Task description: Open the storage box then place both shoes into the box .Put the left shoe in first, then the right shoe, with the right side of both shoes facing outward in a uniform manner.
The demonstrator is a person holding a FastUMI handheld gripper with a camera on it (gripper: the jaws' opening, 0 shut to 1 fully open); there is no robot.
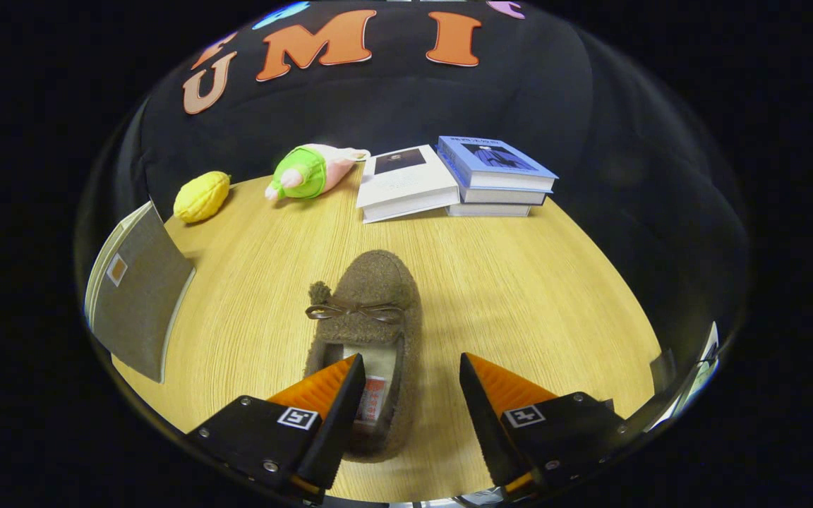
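A brown fuzzy shoe (368,310) with a small bow lies on the wooden table (519,282), toe pointing away from me. My gripper (412,367) hovers open over its heel end. The left finger (329,384) sits above the shoe's opening, while the right finger (495,384) is off the shoe's right side, over bare table. Neither finger presses on the shoe. A grey box panel with a white edge (140,293) stands tilted at the table's left side.
Beyond the shoe, a white book (406,185) leans against a stack topped by a blue book (495,166). A green and pink plush toy (311,171) and a yellow lemon-like toy (202,196) lie at the far left.
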